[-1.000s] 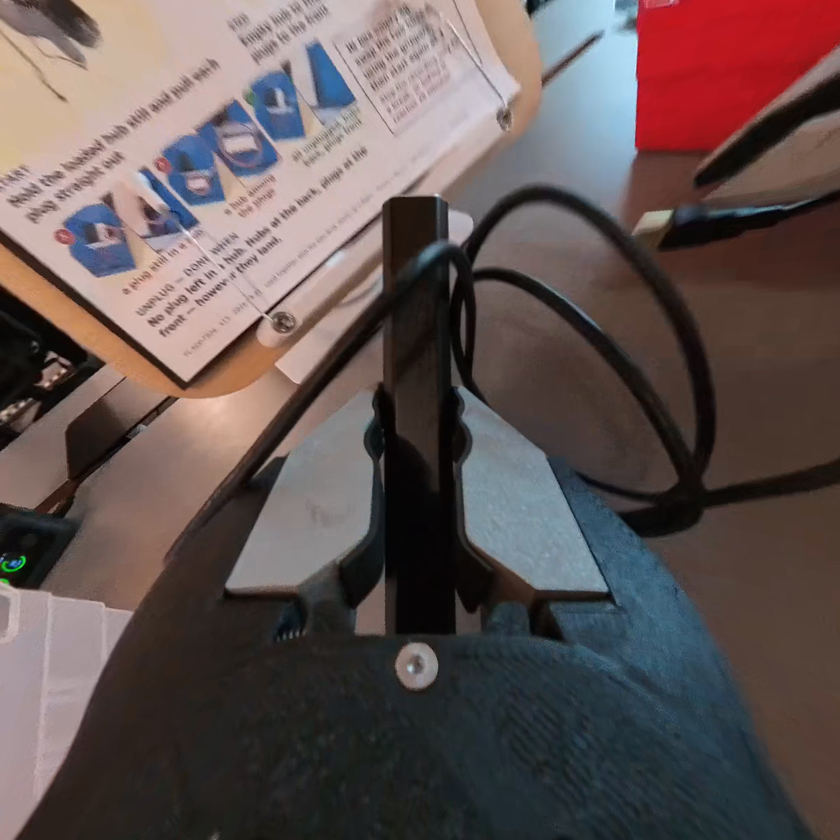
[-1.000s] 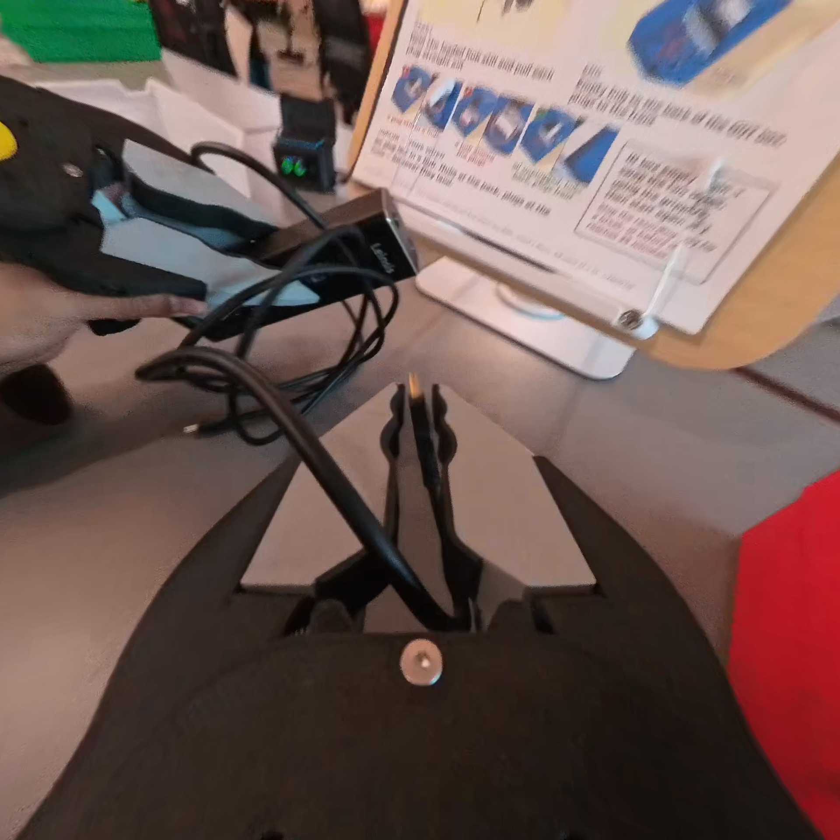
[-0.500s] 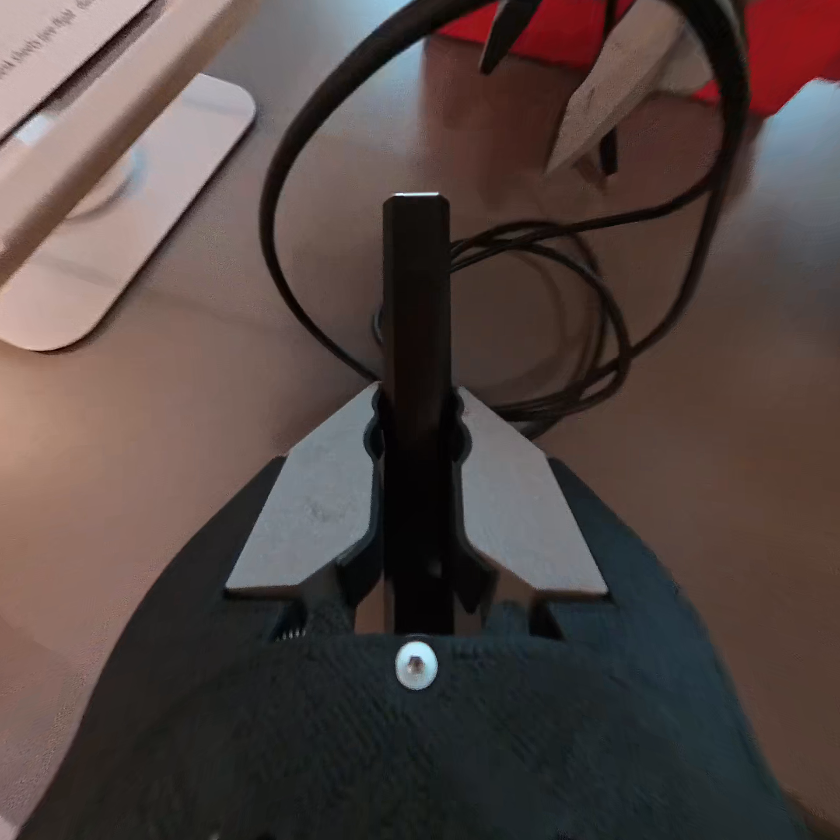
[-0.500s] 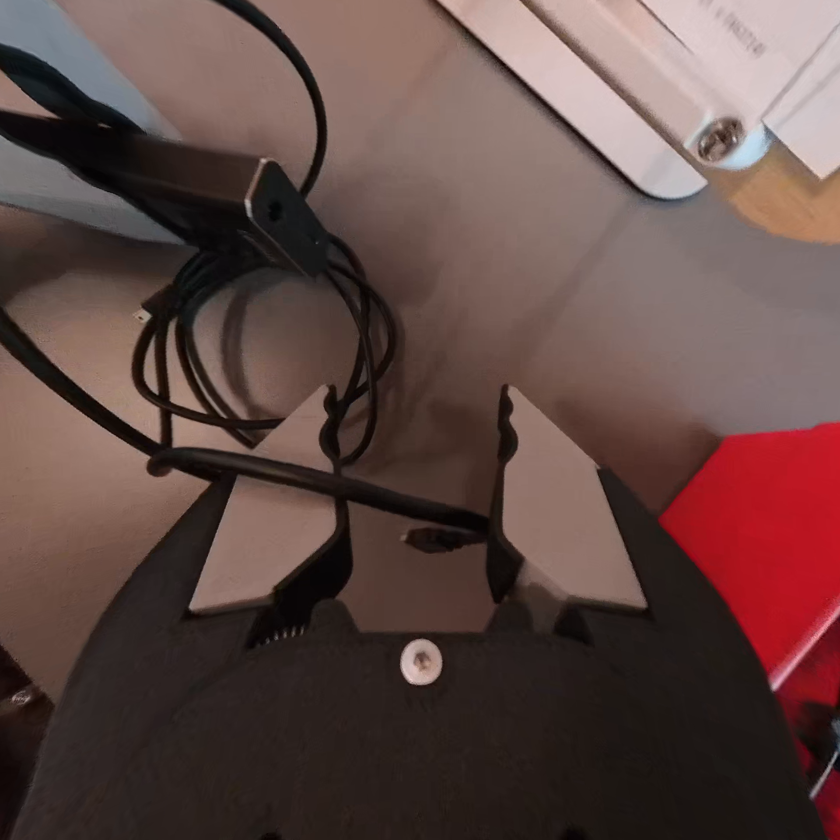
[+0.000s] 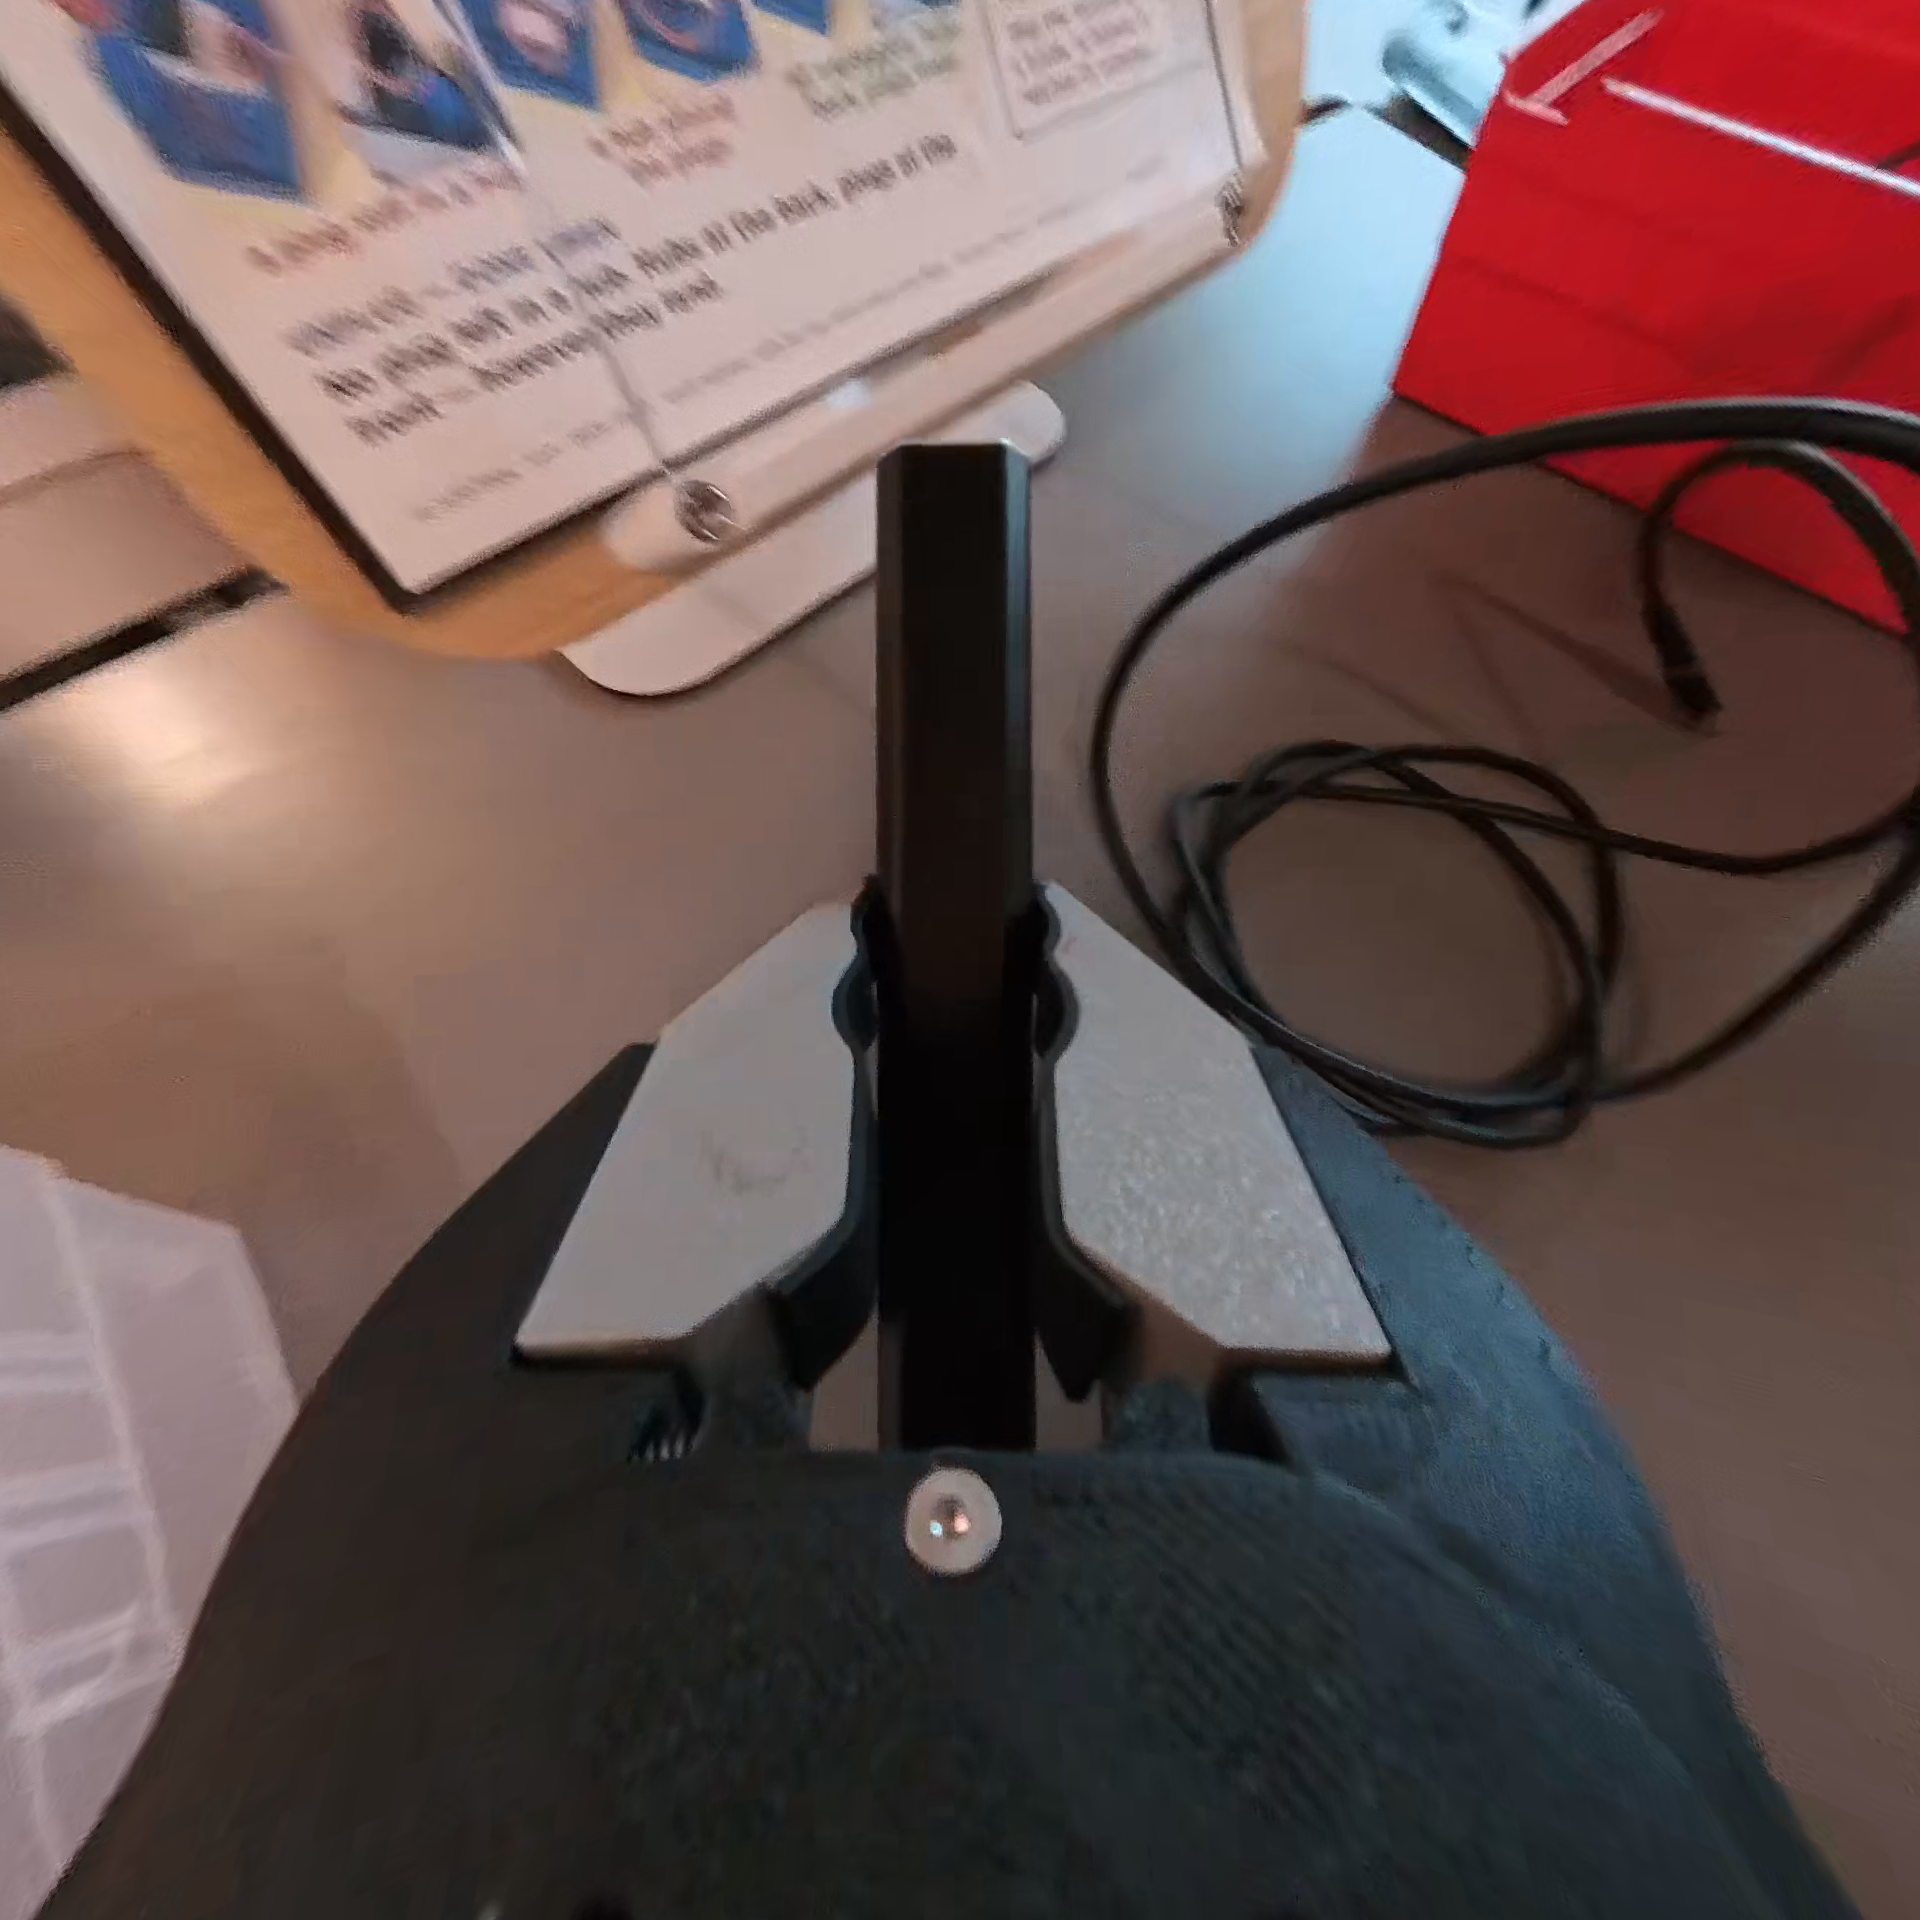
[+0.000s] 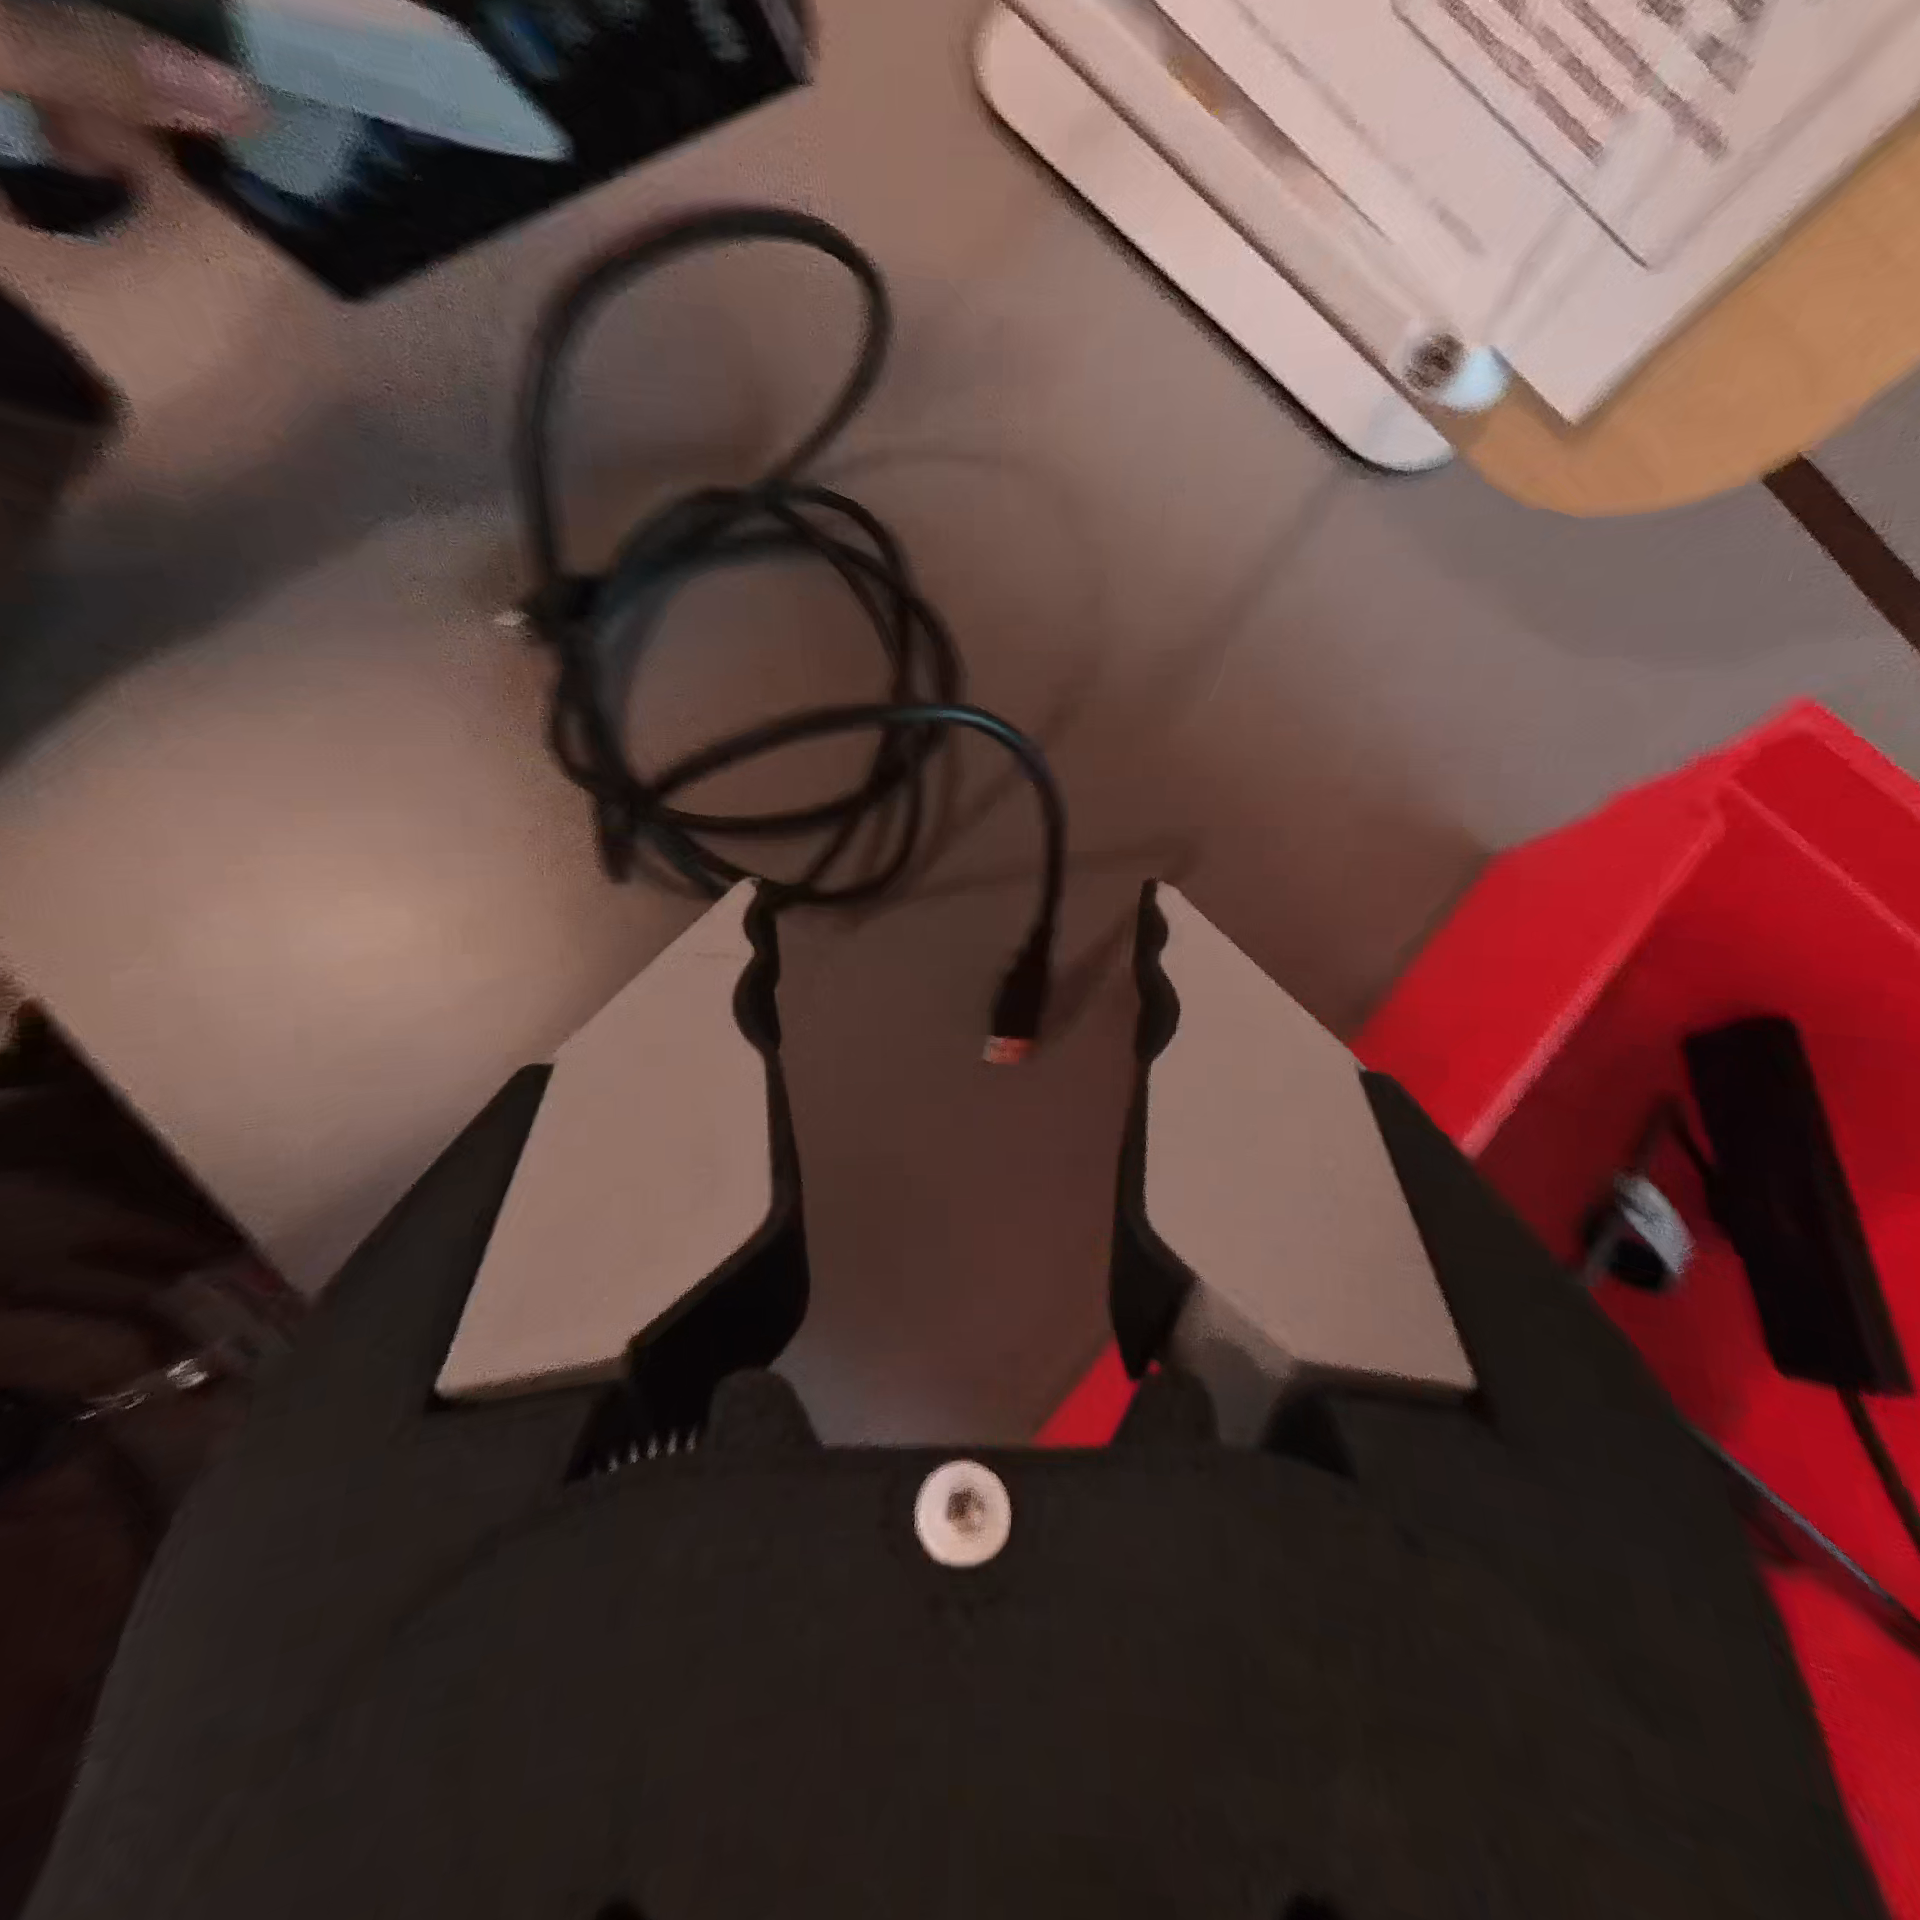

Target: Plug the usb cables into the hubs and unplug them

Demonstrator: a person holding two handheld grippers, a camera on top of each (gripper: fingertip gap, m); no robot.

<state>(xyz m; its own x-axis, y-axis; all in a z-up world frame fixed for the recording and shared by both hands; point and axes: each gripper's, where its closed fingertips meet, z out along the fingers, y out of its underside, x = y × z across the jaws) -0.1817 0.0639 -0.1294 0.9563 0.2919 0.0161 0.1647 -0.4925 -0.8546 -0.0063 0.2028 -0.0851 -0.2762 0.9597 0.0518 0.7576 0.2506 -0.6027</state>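
Since half a second ago, my right fingers (image 6: 951,914) have let the plug go: it no longer sits between them at the palm but lies on the worktop (image 6: 312,935) ahead, and the fingers stand spread with nothing between them. My left fingers (image 5: 954,904) remain clamped on the black hub (image 5: 951,675), which now points toward the instruction board instead of the coiled cable.

Left side: both pads press the hub's long faces. The hub stands on edge between them and projects forward past the fingertips. Its far end faces the white foot (image 5: 831,582) of the instruction board (image 5: 623,260), apart from it.

Right side: the gap between the fingers is wide. The cable plug (image 6: 1018,997) lies on the worktop, seen in the gap between the fingertips and nearer the right one, touching neither. Its metal tip points back toward my palm.

From the plug, the black cable (image 6: 727,665) curves away and joins a loose coil lying flat on the worktop. In the left wrist view the same coil (image 5: 1403,935) lies to the right of the hub, not touching it, with a free cable end (image 5: 1683,675) near the red bin (image 5: 1662,260).

In the right wrist view the red bin (image 6: 1610,935) stands at the right, and a second black hub (image 6: 1787,1195) lies inside it. My other gripper and hand are blurred at the upper left.
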